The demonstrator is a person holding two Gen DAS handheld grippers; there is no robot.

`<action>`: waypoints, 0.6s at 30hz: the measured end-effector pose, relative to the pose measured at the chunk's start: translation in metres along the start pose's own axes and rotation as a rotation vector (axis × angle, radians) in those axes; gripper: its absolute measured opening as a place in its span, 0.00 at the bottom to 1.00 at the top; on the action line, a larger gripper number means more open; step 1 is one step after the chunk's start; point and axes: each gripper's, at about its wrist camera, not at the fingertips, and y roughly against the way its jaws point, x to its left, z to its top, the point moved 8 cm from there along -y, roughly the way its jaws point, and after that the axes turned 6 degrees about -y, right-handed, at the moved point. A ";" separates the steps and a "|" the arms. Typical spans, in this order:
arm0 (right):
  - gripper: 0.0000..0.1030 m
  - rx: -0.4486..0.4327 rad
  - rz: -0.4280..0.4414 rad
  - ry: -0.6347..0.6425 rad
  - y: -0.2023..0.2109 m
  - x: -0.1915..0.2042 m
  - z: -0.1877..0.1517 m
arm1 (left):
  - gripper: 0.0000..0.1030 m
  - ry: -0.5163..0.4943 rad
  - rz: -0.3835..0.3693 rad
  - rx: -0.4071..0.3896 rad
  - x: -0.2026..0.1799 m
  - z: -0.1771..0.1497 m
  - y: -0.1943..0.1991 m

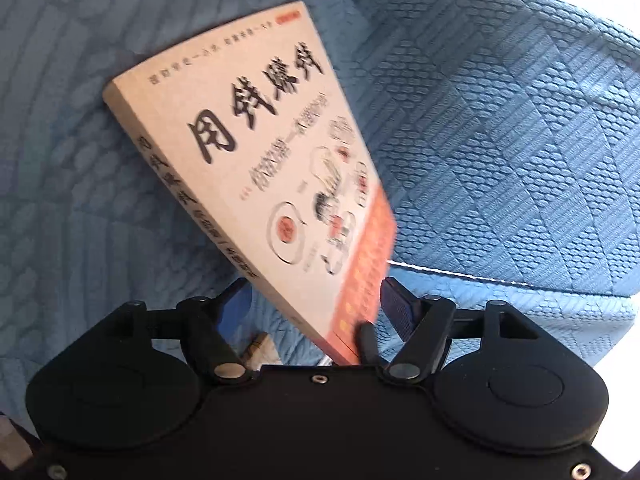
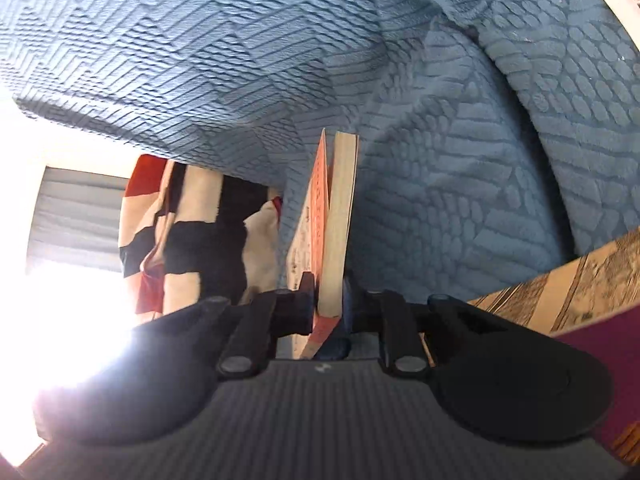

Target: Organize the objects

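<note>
Seen from the left wrist: book (image 1: 256,168) aslant over blue sofa (image 1: 500,140), cover up, spine toward nine o'clock, near corner dipping at six o'clock between the spread fingers of the left gripper (image 1: 316,312). Left released, pads clear of the book.

Seen from the right wrist: same book edge-on at twelve o'clock, clenched by the right gripper (image 2: 328,304) across its page block, orange cover gaping toward eleven o'clock. Striped cushion (image 2: 180,236) at nine o'clock; wood floor (image 2: 560,296) at three.

Likely risk: single corner grip, so weight may swing the book down or slip it free; loose cover could snag or crease.
</note>
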 end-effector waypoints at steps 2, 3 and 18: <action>0.15 -0.002 -0.005 0.001 0.002 0.006 -0.006 | 0.64 0.013 0.002 -0.011 0.003 0.002 0.002; 0.15 -0.006 -0.009 0.011 0.004 0.009 -0.010 | 0.62 0.020 0.001 -0.015 0.004 0.002 0.003; 0.29 0.023 -0.058 -0.063 0.001 0.002 -0.039 | 0.11 0.005 -0.015 -0.021 0.008 0.016 0.019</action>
